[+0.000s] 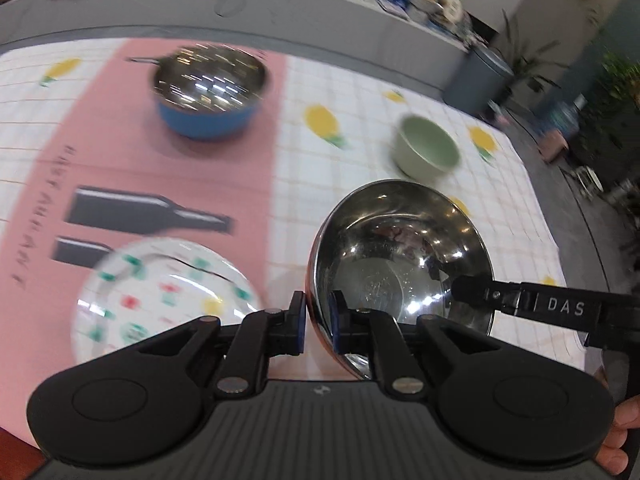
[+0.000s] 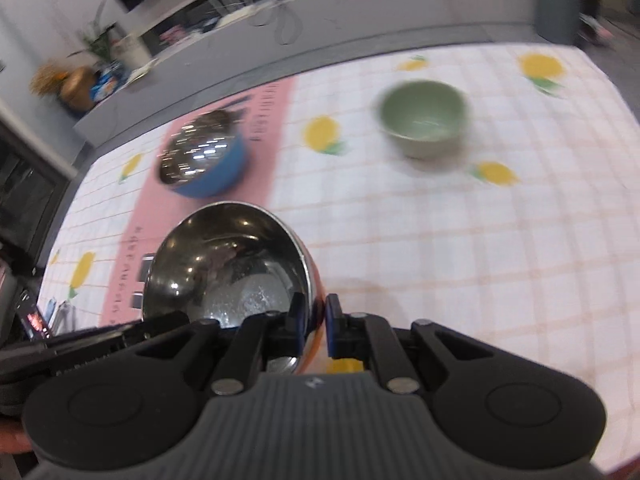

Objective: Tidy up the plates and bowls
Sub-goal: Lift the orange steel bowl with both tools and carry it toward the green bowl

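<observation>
bowls 3: steel bowl [image 1: 400,264], blue bowl [image 1: 208,92], green bowl [image 1: 426,151] | plates 1: patterned plate [image 1: 160,300] | left tongs [image 1: 318,322] and right tongs [image 2: 314,326] both clamped on steel bowl's rim

The bench is covered with a white checked cloth with lemon prints [image 2: 440,260], and a pink mat with black bottle graphics [image 1: 160,168] lies over it. Further back there's a grey bin [image 1: 478,76], some potted plants [image 1: 528,64] and a cluttered grey ledge [image 1: 360,12].

Handled bowl [image 1: 209,92] at table's far left, small bowl [image 1: 426,151] far right, plate [image 1: 166,300] near left.
</observation>
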{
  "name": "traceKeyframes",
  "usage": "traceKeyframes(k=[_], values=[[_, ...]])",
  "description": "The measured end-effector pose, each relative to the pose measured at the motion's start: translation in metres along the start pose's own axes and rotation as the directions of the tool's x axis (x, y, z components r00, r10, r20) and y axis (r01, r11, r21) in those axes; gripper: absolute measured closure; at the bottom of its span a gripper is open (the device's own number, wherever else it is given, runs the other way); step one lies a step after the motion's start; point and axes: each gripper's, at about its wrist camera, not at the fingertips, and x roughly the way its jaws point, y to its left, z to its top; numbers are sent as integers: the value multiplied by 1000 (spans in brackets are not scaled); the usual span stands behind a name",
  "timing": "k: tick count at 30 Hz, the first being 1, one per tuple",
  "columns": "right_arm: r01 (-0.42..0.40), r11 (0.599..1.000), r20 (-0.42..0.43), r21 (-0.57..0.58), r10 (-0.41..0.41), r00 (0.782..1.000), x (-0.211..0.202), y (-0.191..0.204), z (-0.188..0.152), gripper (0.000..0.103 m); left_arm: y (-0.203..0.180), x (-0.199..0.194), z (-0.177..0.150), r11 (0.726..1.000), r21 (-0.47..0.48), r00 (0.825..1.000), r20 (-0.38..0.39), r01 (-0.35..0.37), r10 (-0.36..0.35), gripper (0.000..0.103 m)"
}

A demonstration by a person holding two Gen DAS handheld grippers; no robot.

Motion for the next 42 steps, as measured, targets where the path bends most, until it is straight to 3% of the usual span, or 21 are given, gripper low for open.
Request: traceKeyframes(k=[5, 11, 42], values=[[53, 998, 4, 46, -53, 999, -16, -41, -15, 95, -30, 21, -12, 999, 44, 998, -57, 25, -22, 89], [66, 993, -20, 95, -65, 998, -17, -70, -27, 95, -37, 35, -25, 998, 54, 994, -108, 34, -28, 89], [95, 983, -42, 159, -90, 995, 5, -89, -26, 97, -48, 51, -19, 997, 66, 988, -152, 43, -32, 84]])
